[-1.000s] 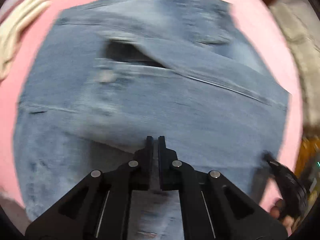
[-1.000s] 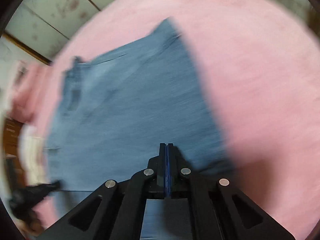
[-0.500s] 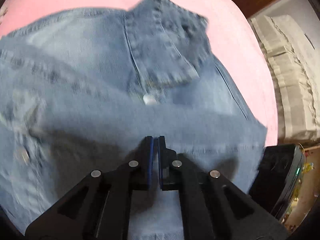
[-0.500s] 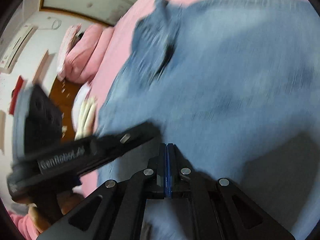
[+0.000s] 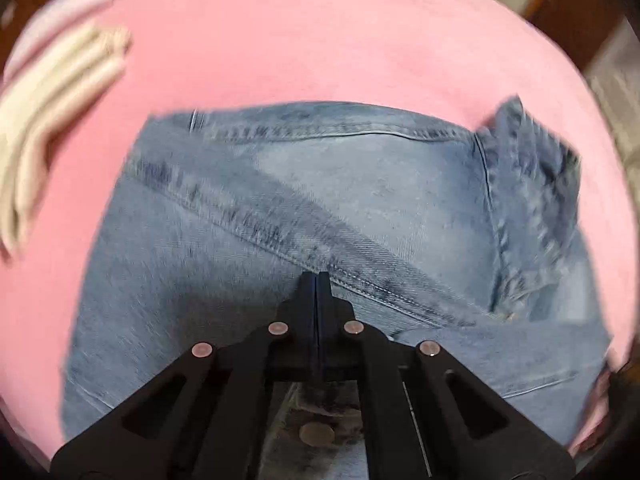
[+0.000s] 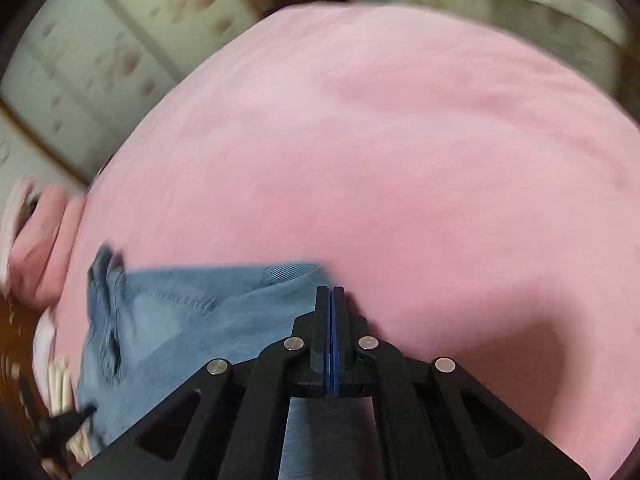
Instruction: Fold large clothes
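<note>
On the pink bed point(image 5: 320, 40), near edge: left gripper point(image 5: 317, 280) closed, nothing between its jaws, tips over the jeans point(image 5: 360, 184); right gripper point(image 6: 330, 294) closed and empty at their corner. Jeans lie in layers, judged partly folded; smoothing or 1 more fold left. Farther left, cream cloth point(image 5: 52, 112)
</note>
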`<state>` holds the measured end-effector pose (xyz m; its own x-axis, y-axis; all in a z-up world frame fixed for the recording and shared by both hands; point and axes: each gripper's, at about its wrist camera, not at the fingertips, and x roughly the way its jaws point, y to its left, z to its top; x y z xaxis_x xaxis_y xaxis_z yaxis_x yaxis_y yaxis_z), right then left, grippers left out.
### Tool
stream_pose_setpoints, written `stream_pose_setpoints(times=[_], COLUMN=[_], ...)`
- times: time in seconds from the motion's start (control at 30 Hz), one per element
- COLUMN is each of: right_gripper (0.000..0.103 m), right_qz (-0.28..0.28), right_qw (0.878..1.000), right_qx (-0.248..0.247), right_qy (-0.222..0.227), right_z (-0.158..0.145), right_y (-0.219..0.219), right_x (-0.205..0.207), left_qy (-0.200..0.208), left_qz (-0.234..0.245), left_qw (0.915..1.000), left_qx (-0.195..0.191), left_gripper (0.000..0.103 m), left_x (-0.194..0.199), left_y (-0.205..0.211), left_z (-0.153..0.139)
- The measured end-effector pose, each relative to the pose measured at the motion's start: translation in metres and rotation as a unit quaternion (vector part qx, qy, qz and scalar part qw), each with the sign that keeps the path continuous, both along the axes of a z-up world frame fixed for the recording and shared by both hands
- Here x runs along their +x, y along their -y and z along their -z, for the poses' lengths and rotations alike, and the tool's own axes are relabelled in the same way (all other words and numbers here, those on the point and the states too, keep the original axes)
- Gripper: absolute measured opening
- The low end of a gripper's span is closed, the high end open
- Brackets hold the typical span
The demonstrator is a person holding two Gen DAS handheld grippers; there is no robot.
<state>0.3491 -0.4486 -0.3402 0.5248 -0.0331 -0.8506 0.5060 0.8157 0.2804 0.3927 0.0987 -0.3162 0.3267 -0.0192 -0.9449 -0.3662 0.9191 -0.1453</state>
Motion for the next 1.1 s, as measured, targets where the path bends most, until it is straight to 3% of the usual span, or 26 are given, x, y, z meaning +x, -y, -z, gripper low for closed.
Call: stream_pose_setpoints(times=[0.07, 0.17, 0.27, 0.3, 0.37, 0.43, 0.47, 0.6, 0.67, 0.73, 0.87, 0.93, 0.97, 1.03, 1.1], right_gripper=[0.0, 0.0, 0.0, 0.0, 0.0, 0.0, 0.0, 0.0, 0.0, 0.0, 0.0, 0.0, 0.0, 0.0, 0.0], right_qz=[0.031, 0.014, -0.061, -0.081, -0.124, -0.167, -0.19, -0.24, -0.262, -0.28, -0.272, -0.222, -0.198, -0.162, -0.149], right_qw=[0.999, 0.999, 0.996, 0.993, 0.986, 0.975, 0.968, 0.949, 0.943, 0.941, 0.948, 0.969, 0.975, 0.981, 0.984], right_qx=[-0.011, -0.028, 0.041, 0.066, 0.108, 0.147, 0.166, 0.201, 0.2, 0.182, 0.158, 0.087, 0.071, 0.072, 0.027], right_qy=[-0.004, 0.031, 0.05, 0.046, 0.03, 0.011, -0.002, -0.043, -0.051, -0.051, -0.05, -0.07, -0.073, -0.08, -0.096], right_z=[-0.007, -0.031, -0.036, -0.041, -0.03, -0.017, -0.009, 0.016, 0.02, 0.02, 0.017, 0.023, 0.022, 0.024, 0.021], right_y=[-0.001, -0.02, -0.061, -0.061, -0.106, -0.152, -0.176, -0.25, -0.258, -0.256, -0.192, -0.163, -0.143, -0.115, -0.106], right_x=[-0.011, -0.032, -0.047, -0.056, -0.06, -0.065, -0.066, -0.068, -0.07, -0.068, -0.069, -0.069, -0.075, -0.086, -0.095], left_qy=[0.003, 0.026, 0.055, 0.065, 0.071, 0.052, 0.034, -0.02, -0.044, -0.038, -0.037, -0.043, -0.036, -0.03, -0.03], left_qz=[-0.01, 0.009, 0.052, 0.069, 0.102, 0.131, 0.146, 0.169, 0.154, 0.139, 0.114, 0.096, 0.096, 0.098, 0.111], left_qw=[0.9998, 0.9995, 0.997, 0.9953, 0.9904, 0.9847, 0.9831, 0.9826, 0.9849, 0.9866, 0.9925, 0.9942, 0.9935, 0.9924, 0.9919], left_qx=[-0.015, -0.012, -0.012, -0.022, -0.062, -0.103, -0.105, -0.074, -0.065, -0.076, -0.024, -0.022, -0.051, -0.069, -0.053], left_gripper=[0.001, 0.001, 0.001, 0.001, 0.001, 0.001, 0.001, 0.001, 0.001, 0.001, 0.001, 0.001, 0.001, 0.001, 0.001], left_x=[-0.004, -0.016, -0.036, -0.043, -0.062, -0.07, -0.073, -0.083, -0.085, -0.087, -0.091, -0.093, -0.094, -0.096, -0.097], left_y=[-0.004, 0.005, 0.029, 0.039, 0.064, 0.092, 0.105, 0.133, 0.127, 0.112, 0.075, 0.051, 0.039, 0.029, 0.03], left_z=[-0.006, -0.022, -0.043, -0.05, -0.062, -0.058, -0.052, -0.02, -0.003, 0.0, 0.0, 0.002, 0.003, 0.002, -0.001])
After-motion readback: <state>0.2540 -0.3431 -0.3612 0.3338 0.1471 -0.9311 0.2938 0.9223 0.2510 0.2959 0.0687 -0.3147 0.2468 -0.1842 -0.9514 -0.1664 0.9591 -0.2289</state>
